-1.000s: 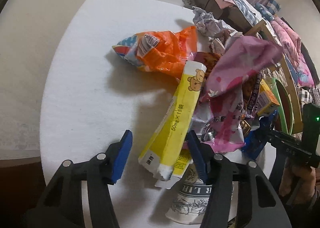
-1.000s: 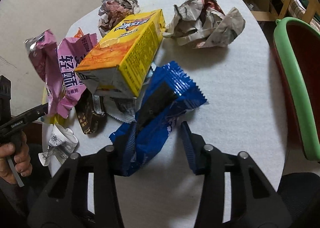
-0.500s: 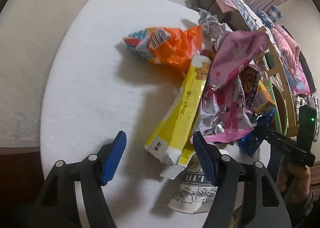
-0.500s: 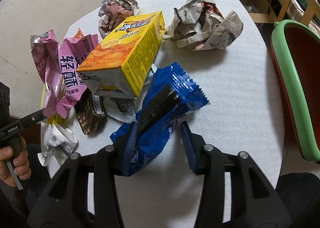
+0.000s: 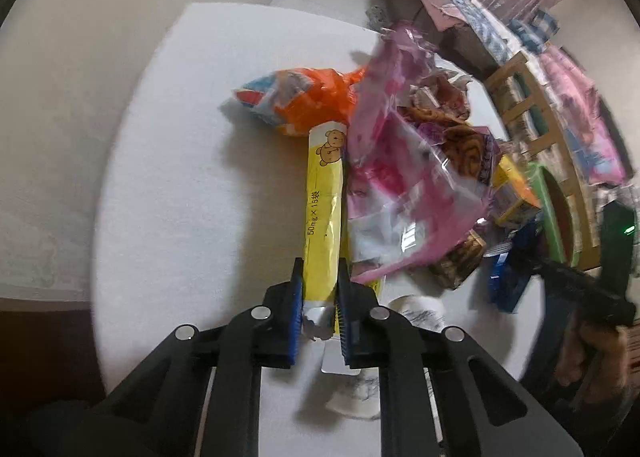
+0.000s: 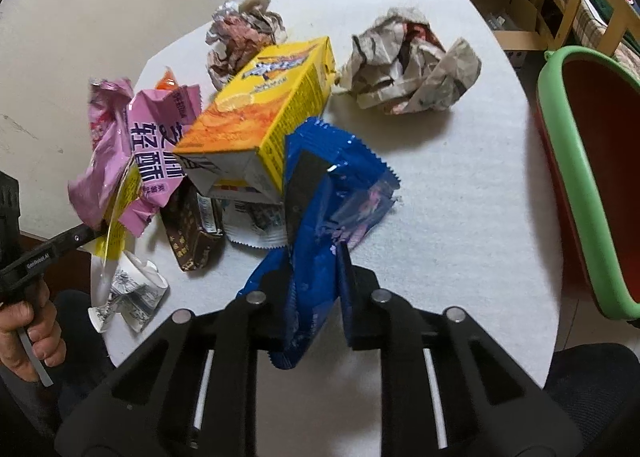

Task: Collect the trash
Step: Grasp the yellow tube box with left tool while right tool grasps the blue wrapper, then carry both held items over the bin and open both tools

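My left gripper (image 5: 318, 289) is shut on the near end of a long yellow bear-print packet (image 5: 324, 205), which lies on the white round table (image 5: 180, 177). A pink wrapper (image 5: 400, 177) leans against the packet, and an orange bag (image 5: 308, 101) lies beyond it. My right gripper (image 6: 314, 277) is shut on a blue foil wrapper (image 6: 328, 193), lifted and crumpled between the fingers. A yellow juice carton (image 6: 264, 125) lies just behind the blue wrapper.
Crumpled newspaper (image 6: 408, 65) and a smaller paper wad (image 6: 244, 37) lie at the table's far side. A brown snack wrapper (image 6: 192, 233) and a flattened paper cup (image 6: 128, 293) lie at the left. A green-rimmed red bin (image 6: 572, 177) stands right of the table.
My left gripper moved forward and closed on the yellow packet. My right gripper closed on the blue wrapper and raised it. The pink wrapper shifted.
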`<state>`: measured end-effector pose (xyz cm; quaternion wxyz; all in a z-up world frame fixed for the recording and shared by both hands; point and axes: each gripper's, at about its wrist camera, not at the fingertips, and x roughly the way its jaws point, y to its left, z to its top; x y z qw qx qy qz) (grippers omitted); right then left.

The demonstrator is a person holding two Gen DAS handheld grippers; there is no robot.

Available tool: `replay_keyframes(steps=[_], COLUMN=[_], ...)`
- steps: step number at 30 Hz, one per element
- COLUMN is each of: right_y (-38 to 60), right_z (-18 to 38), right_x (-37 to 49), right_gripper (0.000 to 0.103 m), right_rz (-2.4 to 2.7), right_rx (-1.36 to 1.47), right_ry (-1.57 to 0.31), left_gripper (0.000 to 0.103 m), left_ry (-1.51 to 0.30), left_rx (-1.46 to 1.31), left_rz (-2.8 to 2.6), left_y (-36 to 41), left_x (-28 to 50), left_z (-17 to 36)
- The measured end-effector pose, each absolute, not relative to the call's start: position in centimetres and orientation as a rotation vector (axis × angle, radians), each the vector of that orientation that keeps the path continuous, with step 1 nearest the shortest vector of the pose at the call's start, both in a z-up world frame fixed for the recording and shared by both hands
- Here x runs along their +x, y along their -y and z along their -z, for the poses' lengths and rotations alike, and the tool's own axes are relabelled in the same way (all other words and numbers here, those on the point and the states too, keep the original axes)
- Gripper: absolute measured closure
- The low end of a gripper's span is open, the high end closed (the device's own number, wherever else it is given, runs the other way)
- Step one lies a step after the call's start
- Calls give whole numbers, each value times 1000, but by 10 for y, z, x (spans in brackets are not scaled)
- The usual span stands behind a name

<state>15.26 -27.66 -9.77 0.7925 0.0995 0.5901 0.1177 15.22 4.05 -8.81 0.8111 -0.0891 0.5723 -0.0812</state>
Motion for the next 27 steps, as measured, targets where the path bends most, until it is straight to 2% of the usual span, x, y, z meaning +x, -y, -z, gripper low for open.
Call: replay_keyframes(steps=[5,14,27], right_y=[273,277,283], right_z=[89,67,12], right_x=[146,128,101], right_gripper=[86,86,86], right_rz=[-255,-262,-273], right_rx=[197,196,146], right_ry=[-1248,-1201,-1100], left_gripper=[91,91,91], left_ry=[-1201,-1181,-1049], left_rx=[-57,-90,-96], left_rz=[133,107,173], left_y=[-26,-31,0], left_x=[142,112,87], left_z=[74,58,-4])
